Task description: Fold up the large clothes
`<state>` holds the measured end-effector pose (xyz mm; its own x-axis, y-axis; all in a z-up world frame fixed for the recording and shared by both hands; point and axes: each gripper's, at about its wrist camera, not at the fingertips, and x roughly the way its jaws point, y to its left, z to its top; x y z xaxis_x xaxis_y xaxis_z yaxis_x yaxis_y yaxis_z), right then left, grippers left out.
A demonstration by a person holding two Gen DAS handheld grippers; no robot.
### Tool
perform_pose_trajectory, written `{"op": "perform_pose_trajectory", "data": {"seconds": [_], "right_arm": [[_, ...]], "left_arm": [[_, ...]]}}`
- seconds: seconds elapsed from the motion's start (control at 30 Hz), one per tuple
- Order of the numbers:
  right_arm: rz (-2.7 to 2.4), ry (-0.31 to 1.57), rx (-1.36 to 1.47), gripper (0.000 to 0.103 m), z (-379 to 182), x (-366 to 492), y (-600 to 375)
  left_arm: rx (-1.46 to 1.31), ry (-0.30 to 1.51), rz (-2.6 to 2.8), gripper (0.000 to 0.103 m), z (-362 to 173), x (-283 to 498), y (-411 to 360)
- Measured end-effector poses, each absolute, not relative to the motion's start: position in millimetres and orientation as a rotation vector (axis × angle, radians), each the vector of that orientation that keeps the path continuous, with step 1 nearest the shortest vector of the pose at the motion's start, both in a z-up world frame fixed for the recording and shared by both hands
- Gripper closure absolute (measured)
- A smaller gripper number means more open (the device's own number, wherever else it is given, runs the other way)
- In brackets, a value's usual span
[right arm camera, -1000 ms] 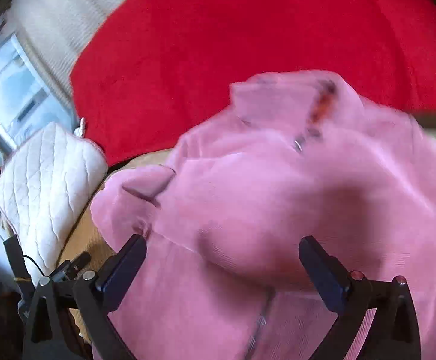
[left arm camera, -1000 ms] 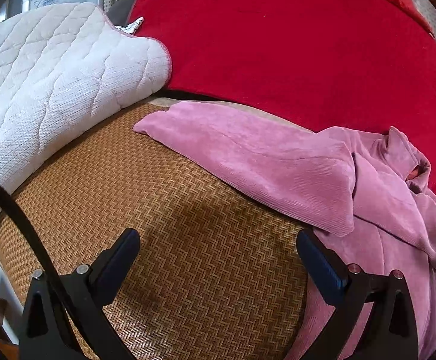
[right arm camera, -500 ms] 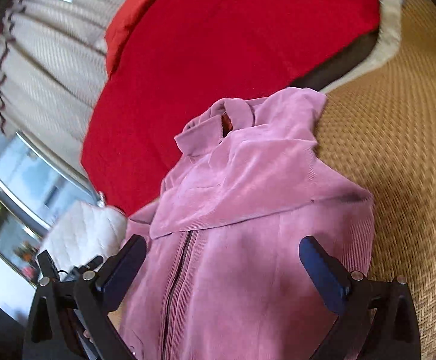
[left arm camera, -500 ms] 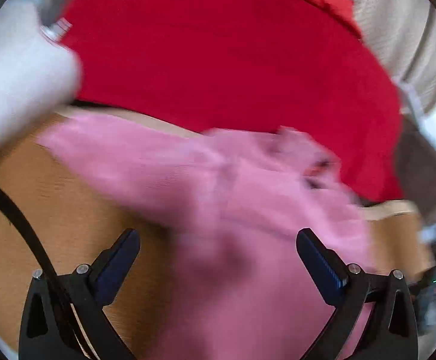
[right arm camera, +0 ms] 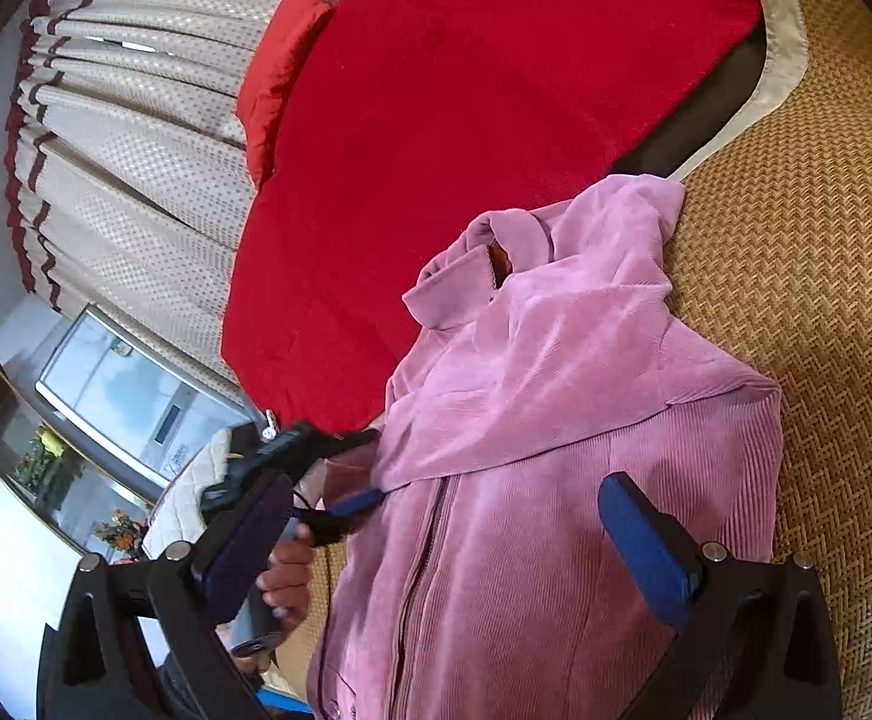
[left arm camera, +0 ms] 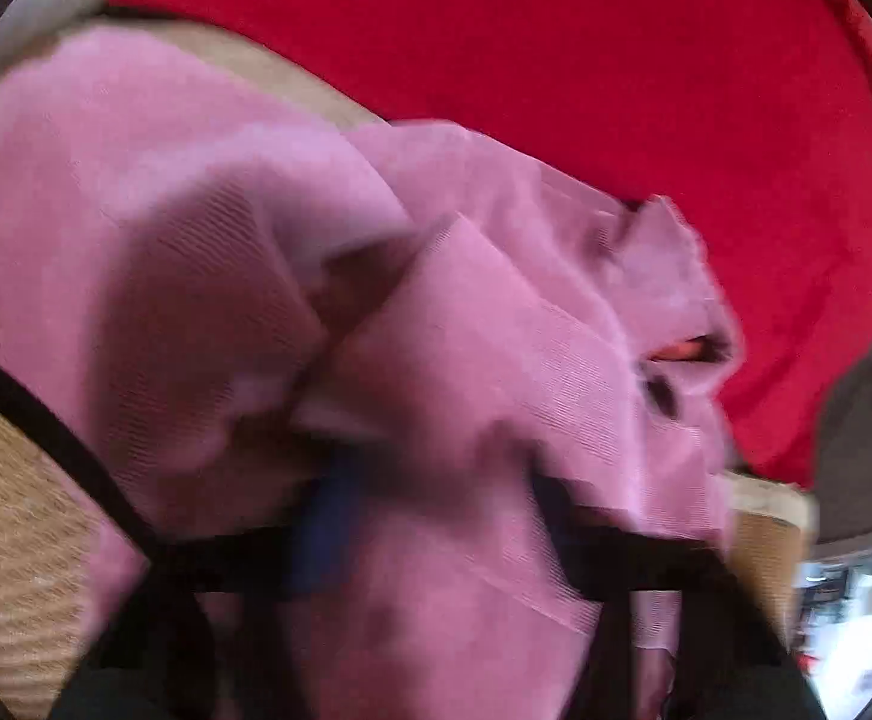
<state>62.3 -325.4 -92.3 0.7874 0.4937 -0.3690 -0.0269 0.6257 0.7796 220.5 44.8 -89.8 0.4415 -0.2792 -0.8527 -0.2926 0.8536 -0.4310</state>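
Woven straw matting with a herringbone weave fills the lower left of the left wrist view, and a plush red blanket spreads across the top. Between them the pink corduroy jacket bulges in soft ribbed folds at centre frame, heavily blurred; the left gripper has its fingers closed in on a fold of it, with cloth bunched between them. Seen from the right wrist, dotted cream curtains with dark red bands hang at upper left, the red blanket lies at top centre and the matting runs down the right. The jacket lies zipped on the matting at centre, its sleeve folded across the chest. The right gripper hovers above it at the bottom, jaws wide apart and empty.
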Motion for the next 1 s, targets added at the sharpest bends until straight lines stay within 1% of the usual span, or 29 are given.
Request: {"op": "perform_pose_trajectory", "data": {"seconds": [0.03, 0.07, 0.13, 0.2, 0.23, 0.3, 0.33, 0.4, 0.47, 0.53, 0.6, 0.77, 0.83, 0.87, 0.9, 0.93, 1.0], "right_arm": [[0.317, 0.609, 0.856, 0.000, -93.1, 62.4, -325.5], [0.313, 0.614, 0.861, 0.000, -94.1, 62.6, -325.9], [0.302, 0.620, 0.861, 0.000, -95.2, 62.1, -326.1], [0.285, 0.616, 0.863, 0.000, -95.7, 60.3, -327.8], [0.276, 0.614, 0.867, 0.000, -96.3, 60.0, -329.0], [0.268, 0.615, 0.875, 0.000, -97.7, 59.8, -329.9], [0.261, 0.612, 0.877, 0.000, -97.1, 58.7, -331.4], [0.246, 0.601, 0.882, 0.000, -90.6, 54.2, -337.1], [0.239, 0.527, 0.939, 0.000, -77.2, 47.0, -354.3], [0.189, 0.511, 0.940, 0.000, -66.4, 57.7, -372.3], [0.179, 0.576, 0.926, 0.000, -65.6, 90.2, -387.4], [0.060, 0.832, 0.899, 0.001, -101.5, 192.7, -424.0], [0.062, 0.918, 0.875, 0.010, -111.9, 218.0, -422.6], [0.054, 0.950, 0.809, 0.034, -110.7, 230.2, -417.0], [0.037, 1.003, 0.729, 0.096, -110.0, 242.4, -409.8], [0.007, 1.043, 0.624, 0.094, -106.2, 253.0, -401.2], [-0.033, 1.025, 0.454, 0.095, -87.9, 262.1, -387.2]], "left_arm": [[-0.556, 1.134, 0.006, 0.101, -86.1, 218.6, 43.7], [-0.556, 1.098, 0.013, 0.101, -77.5, 211.0, 43.8], [-0.500, 0.965, 0.004, 0.101, -48.8, 183.8, 40.1], [-0.472, 0.896, 0.016, 0.101, -40.8, 162.4, 36.1], [-0.473, 0.910, 0.033, 0.101, -48.7, 157.3, 36.2], [-0.467, 0.998, 0.060, 0.100, -78.5, 158.8, 37.8], [-0.472, 0.992, 0.057, 0.096, -88.5, 158.2, 39.2], [-0.372, 0.948, 0.052, 0.096, -83.0, 154.4, 30.9], [-0.342, 0.926, 0.051, 0.096, -82.1, 151.0, 27.3], [-0.308, 0.893, 0.041, 0.095, -82.6, 146.1, 26.1], [-0.291, 0.864, 0.035, 0.095, -84.5, 141.0, 26.0], [-0.320, 0.827, 0.014, 0.095, -96.0, 145.2, 28.4], [-0.332, 0.813, 0.003, 0.095, -97.9, 141.8, 31.5], [-0.337, 0.808, 0.000, 0.095, -99.0, 141.4, 32.0], [-0.341, 0.805, -0.004, 0.095, -99.7, 140.6, 32.6], [-0.346, 0.804, -0.007, 0.095, -100.7, 139.4, 33.4], [-0.352, 0.801, -0.011, 0.095, -101.7, 137.7, 34.5]]}}
